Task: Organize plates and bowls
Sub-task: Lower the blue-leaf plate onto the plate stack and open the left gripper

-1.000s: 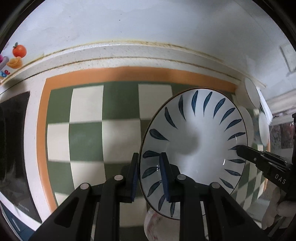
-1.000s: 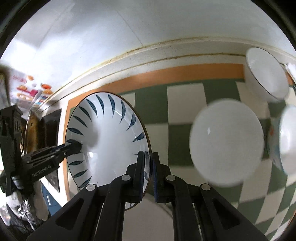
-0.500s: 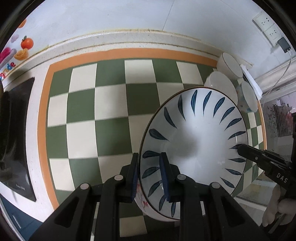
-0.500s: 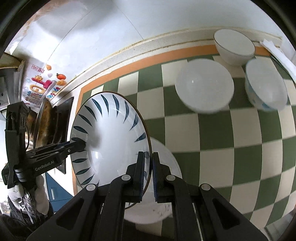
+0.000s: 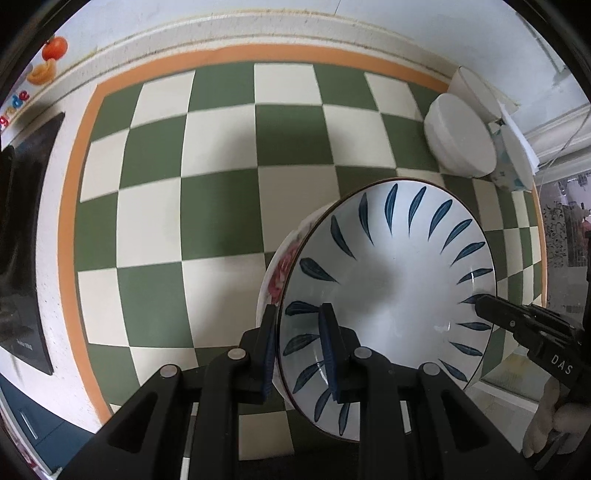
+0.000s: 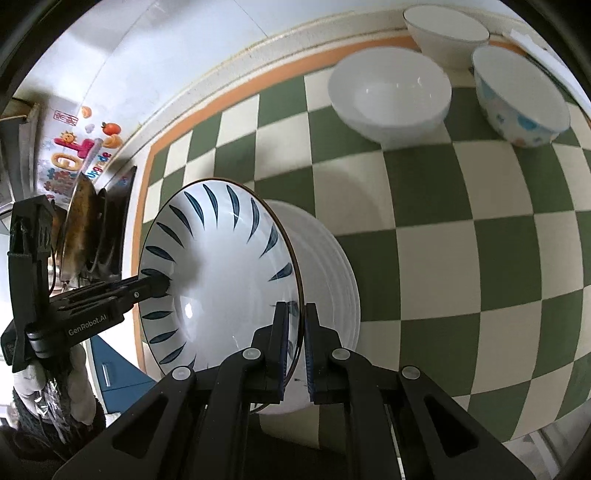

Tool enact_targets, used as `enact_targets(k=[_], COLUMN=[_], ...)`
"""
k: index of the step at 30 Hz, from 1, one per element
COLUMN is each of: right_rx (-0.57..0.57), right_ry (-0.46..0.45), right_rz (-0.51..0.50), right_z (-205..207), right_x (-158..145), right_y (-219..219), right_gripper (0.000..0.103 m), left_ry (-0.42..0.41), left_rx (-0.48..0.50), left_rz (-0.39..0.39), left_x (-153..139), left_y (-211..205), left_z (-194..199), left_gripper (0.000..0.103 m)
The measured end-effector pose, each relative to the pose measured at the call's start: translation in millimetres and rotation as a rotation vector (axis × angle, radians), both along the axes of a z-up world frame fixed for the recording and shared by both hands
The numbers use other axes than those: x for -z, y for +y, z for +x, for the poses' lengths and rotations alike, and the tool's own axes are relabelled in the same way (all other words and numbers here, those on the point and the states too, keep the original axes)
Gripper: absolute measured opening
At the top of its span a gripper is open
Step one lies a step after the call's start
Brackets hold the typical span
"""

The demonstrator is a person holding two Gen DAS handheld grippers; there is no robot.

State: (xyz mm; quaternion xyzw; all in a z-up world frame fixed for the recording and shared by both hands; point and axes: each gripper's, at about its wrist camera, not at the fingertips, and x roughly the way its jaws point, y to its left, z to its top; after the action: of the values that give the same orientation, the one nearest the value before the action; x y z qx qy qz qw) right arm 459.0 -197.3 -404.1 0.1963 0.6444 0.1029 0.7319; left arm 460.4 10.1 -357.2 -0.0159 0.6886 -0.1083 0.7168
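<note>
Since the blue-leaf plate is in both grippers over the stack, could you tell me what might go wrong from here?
1. The left gripper and right gripper pinch only the rim of the plate at opposite edges; uneven motion could twist it loose.
2. It hangs tilted over the stack; set down off-centre, it may chip or slide.
3. The bowls stand near; a wide swing could knock them.

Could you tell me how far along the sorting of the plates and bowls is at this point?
Done: a stack of plates sits on the checkered mat. In hand: the left gripper and right gripper each clamp a rim of the blue-leaf plate, held above that stack and not yet set down. Left: three bowls, plain white bowl, patterned bowl and rimmed bowl, stand unstacked.
</note>
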Motion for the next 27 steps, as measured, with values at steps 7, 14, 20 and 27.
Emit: enact_targets(k=[7,14,20,27], right_rx=[-0.006,-0.015,-0.017,-0.015], right_ry=[0.031,0.05,0.064,0.073], right_rz=[-0.007,-0.015,-0.02,-0.035], right_z=[1,3,6,10], right_x=[19,29,36,41], right_y=[0,1,0,0], right_gripper=[0.009,0.009,0.009,0.009], left_ry=[0.033,0.052,0.07,0.079], left_rx=[-0.001,0.007,0.008,-0.01], left_rz=[0.013,0.025,0.027,0.032], left_x=[17,27,34,38], left_y=[-4,-7,-12,-15], left_z=[-1,2,2,1], left_gripper=[0.02,0.02,0.02,0.021])
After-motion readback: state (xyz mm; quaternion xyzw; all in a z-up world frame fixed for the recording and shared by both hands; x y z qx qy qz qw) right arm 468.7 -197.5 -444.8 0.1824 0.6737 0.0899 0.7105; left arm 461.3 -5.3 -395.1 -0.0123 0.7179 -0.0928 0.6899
